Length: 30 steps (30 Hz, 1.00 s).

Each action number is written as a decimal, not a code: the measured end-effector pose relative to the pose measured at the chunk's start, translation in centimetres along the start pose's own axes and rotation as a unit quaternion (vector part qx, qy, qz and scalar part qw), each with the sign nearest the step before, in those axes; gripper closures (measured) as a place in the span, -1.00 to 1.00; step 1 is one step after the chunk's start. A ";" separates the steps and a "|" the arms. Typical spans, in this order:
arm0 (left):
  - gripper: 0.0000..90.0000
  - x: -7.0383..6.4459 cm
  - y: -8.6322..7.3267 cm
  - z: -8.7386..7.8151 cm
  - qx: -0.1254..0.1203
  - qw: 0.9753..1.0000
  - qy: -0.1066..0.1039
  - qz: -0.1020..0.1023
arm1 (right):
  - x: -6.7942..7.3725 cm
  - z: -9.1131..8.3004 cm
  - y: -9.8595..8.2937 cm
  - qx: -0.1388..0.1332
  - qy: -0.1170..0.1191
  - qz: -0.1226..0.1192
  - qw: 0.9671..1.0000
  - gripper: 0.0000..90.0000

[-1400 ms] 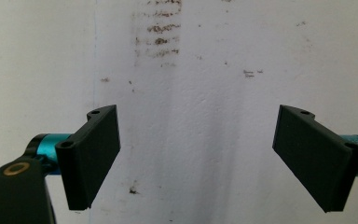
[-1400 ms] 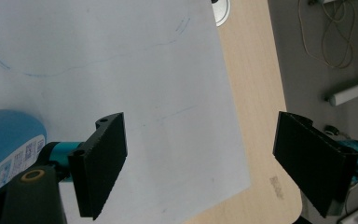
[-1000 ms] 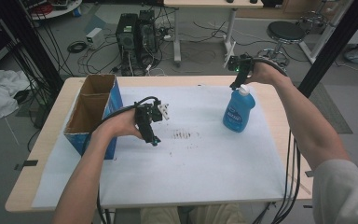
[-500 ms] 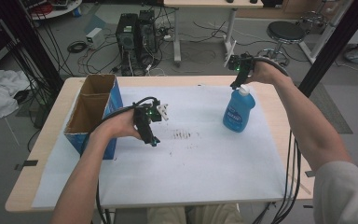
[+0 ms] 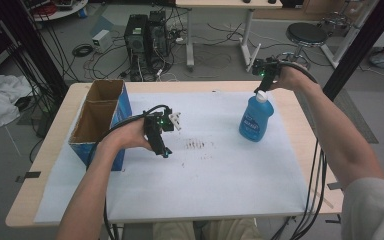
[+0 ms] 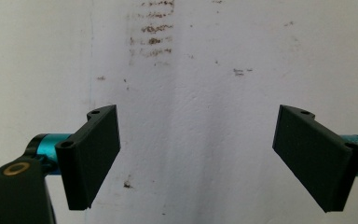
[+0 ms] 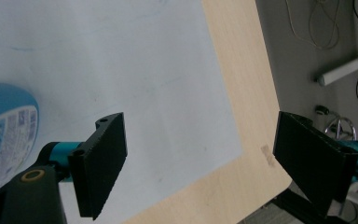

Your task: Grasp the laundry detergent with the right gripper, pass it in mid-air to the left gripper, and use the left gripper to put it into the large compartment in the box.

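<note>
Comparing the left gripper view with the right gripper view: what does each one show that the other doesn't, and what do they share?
Left gripper view alone: brown smudges on the white sheet. Right gripper view alone: part of the blue bottle at its left, the wooden table edge, and floor with cables beyond. Shared: the white sheet and a pair of black jaws standing wide apart, nothing between them.

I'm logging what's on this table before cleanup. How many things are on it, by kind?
Blue bottle with white cap: 1
Open cardboard box with blue sides: 1
White sheet covering the tabletop: 1
Total: 3
</note>
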<state>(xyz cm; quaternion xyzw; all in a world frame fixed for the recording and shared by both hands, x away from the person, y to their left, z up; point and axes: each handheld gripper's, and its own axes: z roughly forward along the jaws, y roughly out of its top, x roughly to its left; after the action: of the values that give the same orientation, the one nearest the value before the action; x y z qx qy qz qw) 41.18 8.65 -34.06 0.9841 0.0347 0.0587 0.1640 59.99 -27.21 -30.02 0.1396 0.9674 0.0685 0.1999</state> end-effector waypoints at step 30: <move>-0.67 0.0 -0.2 -0.3 -0.004 1.000 -0.008 -0.003 | 4.0 -4.0 -6.8 0.042 0.007 0.011 0.999 -0.63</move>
<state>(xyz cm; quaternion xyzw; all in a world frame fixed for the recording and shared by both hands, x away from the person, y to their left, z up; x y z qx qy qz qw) 41.14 8.93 -33.83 0.9838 0.0359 0.0504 0.1684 53.16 -32.78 -29.15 0.1585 0.9691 0.0308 0.1865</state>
